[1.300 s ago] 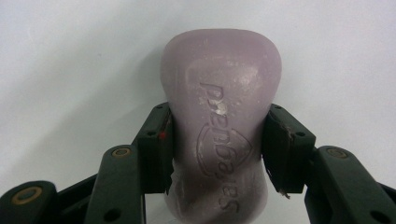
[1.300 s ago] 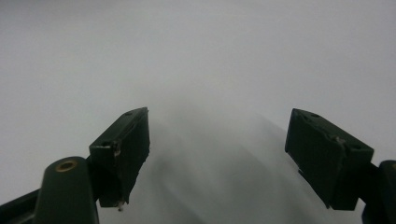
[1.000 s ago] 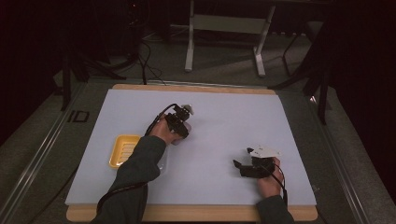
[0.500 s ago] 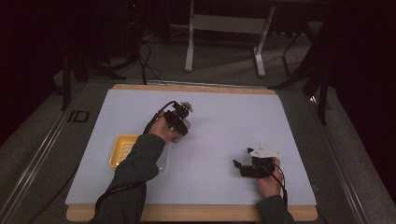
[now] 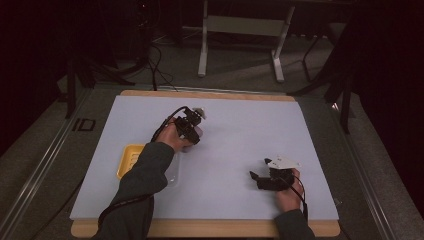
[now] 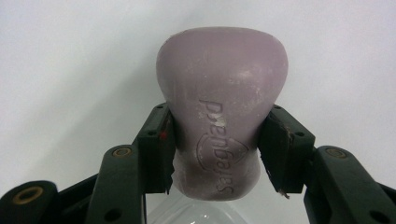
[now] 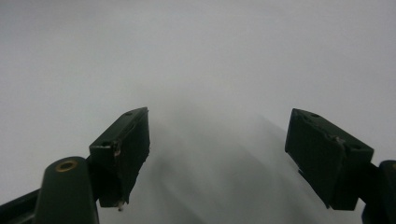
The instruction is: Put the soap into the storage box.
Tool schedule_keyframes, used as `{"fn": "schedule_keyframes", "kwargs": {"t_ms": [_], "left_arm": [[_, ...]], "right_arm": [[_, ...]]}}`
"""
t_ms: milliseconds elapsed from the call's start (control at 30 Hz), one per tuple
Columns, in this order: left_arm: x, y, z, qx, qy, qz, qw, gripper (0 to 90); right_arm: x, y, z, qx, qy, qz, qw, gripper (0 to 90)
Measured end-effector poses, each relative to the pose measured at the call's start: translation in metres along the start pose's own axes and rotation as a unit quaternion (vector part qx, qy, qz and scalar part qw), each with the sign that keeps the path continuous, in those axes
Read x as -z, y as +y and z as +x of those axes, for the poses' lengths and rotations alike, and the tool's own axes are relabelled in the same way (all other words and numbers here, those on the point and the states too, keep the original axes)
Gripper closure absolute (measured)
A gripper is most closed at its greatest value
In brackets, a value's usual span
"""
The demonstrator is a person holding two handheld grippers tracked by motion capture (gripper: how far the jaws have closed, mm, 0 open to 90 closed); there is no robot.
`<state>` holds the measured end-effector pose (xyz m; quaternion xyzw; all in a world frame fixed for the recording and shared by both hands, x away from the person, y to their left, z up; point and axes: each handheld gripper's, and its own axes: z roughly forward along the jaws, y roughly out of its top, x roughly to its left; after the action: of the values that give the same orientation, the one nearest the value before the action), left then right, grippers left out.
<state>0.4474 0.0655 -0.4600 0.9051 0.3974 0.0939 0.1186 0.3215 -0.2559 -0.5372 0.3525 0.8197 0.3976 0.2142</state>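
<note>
Since the earlier frames, little has shifted: my left hand [image 5: 172, 139] with its gripper sits slightly nearer me over the upper middle of the surface [image 5: 240, 125], while my right hand [image 5: 286, 192] lies where it was near the front edge.

Surface: a pale sheet on a wooden board, bare around both hands.

Yellow tray [image 5: 131, 159]: rests at the left, partly under my left sleeve, with a clear plastic piece [image 5: 171, 172] just beside it.

Left gripper [image 6: 217, 149]: jaws closed on the mauve soap bar [image 6: 219, 98], pads pressing its narrowed waist from both sides; the embossed lettering faces the camera and the broad end points away. The bar is thus held above the surface, well apart from the tray.

Right gripper [image 7: 217, 154]: jaws wide, nothing between them, aimed at bare sheet.

Reading: the grip looks settled, so I judge the bar ready for carrying; the tray appears a likely destination.
</note>
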Motion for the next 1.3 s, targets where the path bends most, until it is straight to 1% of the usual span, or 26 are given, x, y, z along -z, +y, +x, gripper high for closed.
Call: {"fn": "schedule_keyframes", "kwargs": {"t_ms": [100,133,200,300,367,733,1067,1300], "left_arm": [[0.003,-0.001,0.001,-0.004,0.002,0.002,1.0,49.7],[0.004,-0.001,0.001,-0.002,0.002,0.0,1.0,49.7],[0.006,-0.002,0.002,-0.004,0.006,-0.002,1.0,49.8],[0.009,-0.003,0.003,0.0,0.004,-0.004,1.0,49.8],[0.01,-0.004,0.003,-0.003,0.005,-0.003,1.0,49.7],[0.015,-0.008,0.005,-0.004,0.003,-0.002,1.0,49.8],[0.02,-0.013,0.009,0.003,0.0,-0.006,1.0,49.7],[0.021,-0.016,0.007,0.001,-0.003,-0.004,1.0,49.7]], "right_arm": [[0.0,0.0,0.0,0.0,0.0,0.0,1.0,21.5],[0.0,0.0,0.0,0.0,0.0,0.0,1.0,21.5],[0.0,0.0,0.0,0.0,0.0,0.0,1.0,21.5],[0.0,0.0,0.0,0.0,0.0,0.0,1.0,21.6],[0.0,0.0,0.0,0.0,0.0,0.0,1.0,21.5],[0.0,0.0,0.0,-0.001,0.0,0.0,1.0,21.6],[0.0,0.0,0.0,0.0,0.0,-0.001,1.0,21.5],[0.0,0.0,0.0,-0.001,-0.001,-0.001,1.0,21.5]]}}
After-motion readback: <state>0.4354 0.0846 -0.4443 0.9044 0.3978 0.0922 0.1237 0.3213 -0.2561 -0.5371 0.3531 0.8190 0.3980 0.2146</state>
